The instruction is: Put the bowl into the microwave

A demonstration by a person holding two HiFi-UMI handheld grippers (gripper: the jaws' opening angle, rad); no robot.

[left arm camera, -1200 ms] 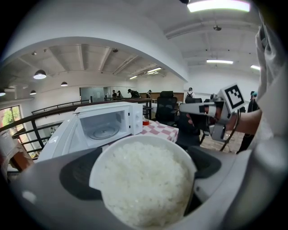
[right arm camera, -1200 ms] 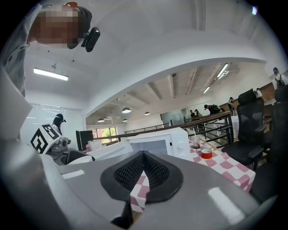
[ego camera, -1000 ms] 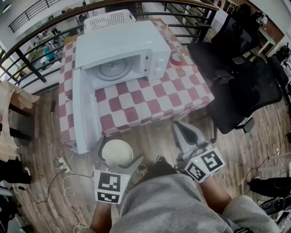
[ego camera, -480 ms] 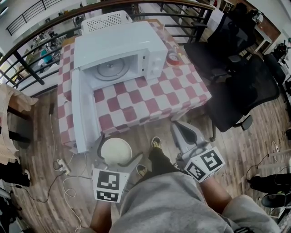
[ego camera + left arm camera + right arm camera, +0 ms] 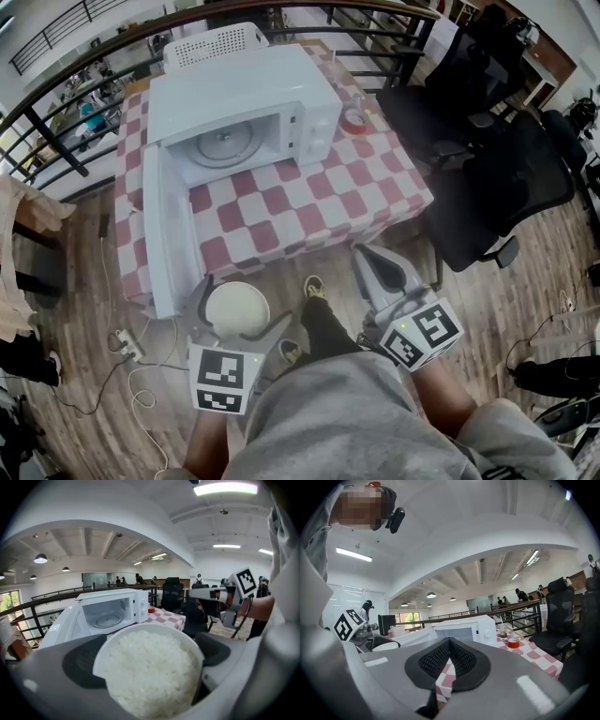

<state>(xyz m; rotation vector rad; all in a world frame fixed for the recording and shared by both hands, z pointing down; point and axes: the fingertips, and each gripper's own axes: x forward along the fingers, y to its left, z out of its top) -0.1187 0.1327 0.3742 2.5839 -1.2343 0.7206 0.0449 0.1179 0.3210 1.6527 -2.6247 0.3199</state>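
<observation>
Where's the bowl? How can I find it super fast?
Find the big white microwave, door open, on the checked table. Just in front of the table, over the wooden floor, the left hand-held gripper grips the bowl. It's round and white, the only thing full of rice.

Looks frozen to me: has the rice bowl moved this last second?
No, hardly: the bowl, in the left gripper, stays just right of the microwave door's near corner.

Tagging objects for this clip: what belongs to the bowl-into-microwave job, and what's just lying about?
Job: bowl of rice, left gripper clamping it, open microwave.
Lying about: red tape roll, office chairs, white basket, power strip on floor.
</observation>
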